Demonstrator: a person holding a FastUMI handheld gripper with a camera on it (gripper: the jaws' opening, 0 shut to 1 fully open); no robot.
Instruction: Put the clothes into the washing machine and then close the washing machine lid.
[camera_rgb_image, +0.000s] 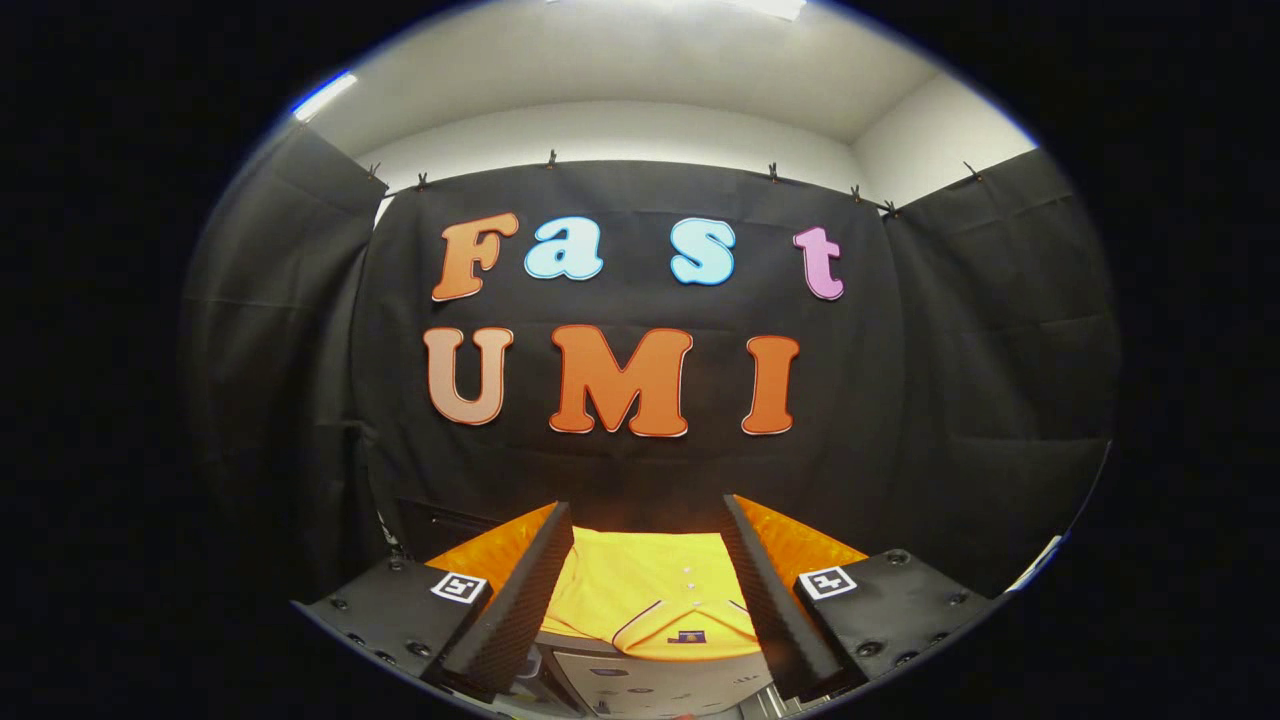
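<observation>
Yellow shirt lying between spread fingers.

Nearest, the gripper (648, 590) stands wide open, its fingers (515, 600) gripping nothing; a pale machine top (640, 685) shows low between them. Just ahead, the yellow shirt (650, 590) with piped collar lies flat on that top. Beyond hangs black cloth (950, 400), then a white ceiling (620, 70).

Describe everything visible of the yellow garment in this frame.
The yellow garment looks like a folded polo-type shirt of smooth fabric, with a buttoned placket, thin dark piping along its collar and a small dark tag. It lies flat beyond and between the fingers of the open gripper, which do not touch it, on a light-coloured surface with the black cloth wall behind.
</observation>
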